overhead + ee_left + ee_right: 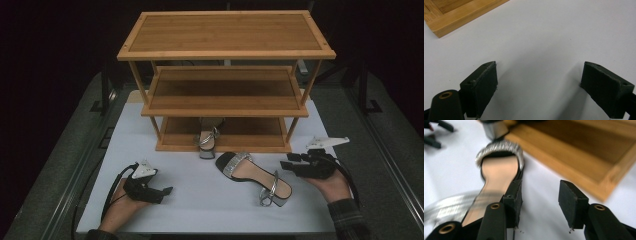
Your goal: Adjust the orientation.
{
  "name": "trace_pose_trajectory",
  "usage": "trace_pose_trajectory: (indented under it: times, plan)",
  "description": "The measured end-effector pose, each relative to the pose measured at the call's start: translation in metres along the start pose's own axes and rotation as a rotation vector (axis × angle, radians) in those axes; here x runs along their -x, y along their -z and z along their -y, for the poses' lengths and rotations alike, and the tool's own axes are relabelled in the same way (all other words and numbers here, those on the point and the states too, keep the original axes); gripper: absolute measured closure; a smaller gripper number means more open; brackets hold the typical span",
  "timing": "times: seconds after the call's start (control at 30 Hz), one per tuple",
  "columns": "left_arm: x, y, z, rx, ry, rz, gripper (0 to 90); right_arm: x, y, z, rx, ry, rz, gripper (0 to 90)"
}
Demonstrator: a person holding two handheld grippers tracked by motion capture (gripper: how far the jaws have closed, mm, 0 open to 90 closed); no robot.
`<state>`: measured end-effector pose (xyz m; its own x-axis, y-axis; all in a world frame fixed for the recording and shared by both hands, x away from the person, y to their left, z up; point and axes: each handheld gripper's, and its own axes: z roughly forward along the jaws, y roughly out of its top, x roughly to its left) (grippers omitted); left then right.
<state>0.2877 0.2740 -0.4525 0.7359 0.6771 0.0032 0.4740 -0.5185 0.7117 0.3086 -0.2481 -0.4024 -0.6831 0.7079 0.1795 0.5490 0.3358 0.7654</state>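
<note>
Sandal (pixel 252 176): silver straps, block heel

Legible markings: none that I can read. I find no text, label, brand or number on the wooden rack (pixel 225 50) or either sandal (pixel 252 175).

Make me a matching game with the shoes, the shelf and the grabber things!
Things:
1. sandal with the tan insole
2. second sandal
3. wooden rack
4. left gripper

Places or states:
A. heel poking out of the bottom shelf
B. open, over bare white table
C. lying flat on the white table
D. three shelves, top one bare

Pairs: 1-C, 2-A, 3-D, 4-B
</note>
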Motion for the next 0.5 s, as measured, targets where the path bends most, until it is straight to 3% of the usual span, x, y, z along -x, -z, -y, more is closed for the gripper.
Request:
trace_pose_trajectory:
  times: [0.13, 0.3, 0.5]
  plan:
    - [0.0, 0.0, 0.0, 0.0, 0.0, 0.0, 12.7, -0.003, 0.011, 0.019, -0.036, -0.029, -0.021, 49.2]
    - [0.0, 0.0, 0.0, 0.0, -0.001, 0.0, 12.7, -0.015, 0.02, 0.032, -0.01, -0.033, -0.056, 40.4]
    - [0.0, 0.0, 0.0, 0.0, 0.0, 0.0, 12.7, -0.035, 0.01, 0.031, -0.036, -0.001, -0.094, 31.0]
